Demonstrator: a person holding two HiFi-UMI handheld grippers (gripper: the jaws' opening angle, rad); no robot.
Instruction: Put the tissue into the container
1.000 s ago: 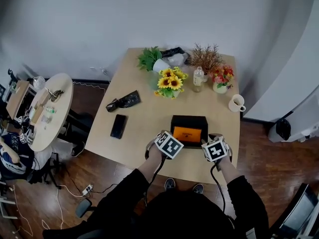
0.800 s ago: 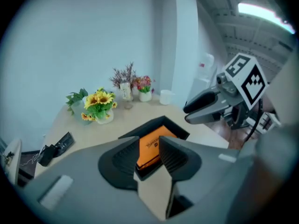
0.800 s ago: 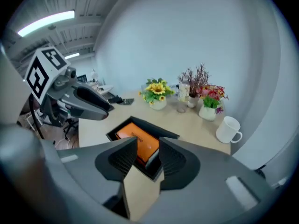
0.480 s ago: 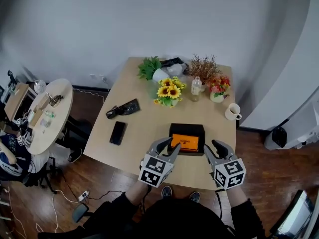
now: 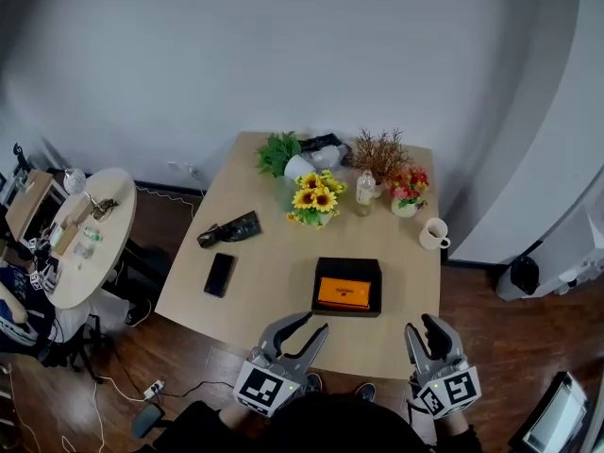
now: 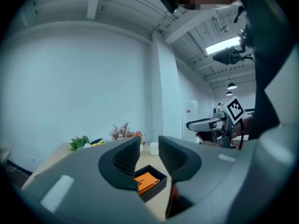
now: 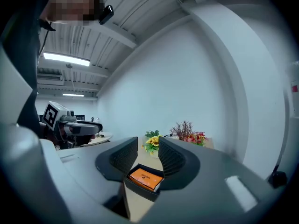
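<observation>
Head view, with both gripper views. The tissue (image 5: 343, 293), an orange pack, lies flat inside the container (image 5: 347, 263), a black open tray on the table (image 5: 274, 253). The pack sits within the container's walls and nothing covers it.

The left gripper (image 5: 314, 323) hangs near-left of the container, past the table edge. Its jaws stand a narrow gap apart, and we see only the far-off container through that gap, so it holds nothing. The right gripper (image 5: 421, 325) hangs near-right of the container, its jaws likewise slightly parted and empty. Neither gripper touches the container or the tissue.

We judge the placing step finished, since the tissue already rests in the container and both grippers are clear of it. In our reading, the next move calls for no further grasp. It asks only that the grippers keep away from the container, so the pack is not knocked or lifted out.
</observation>
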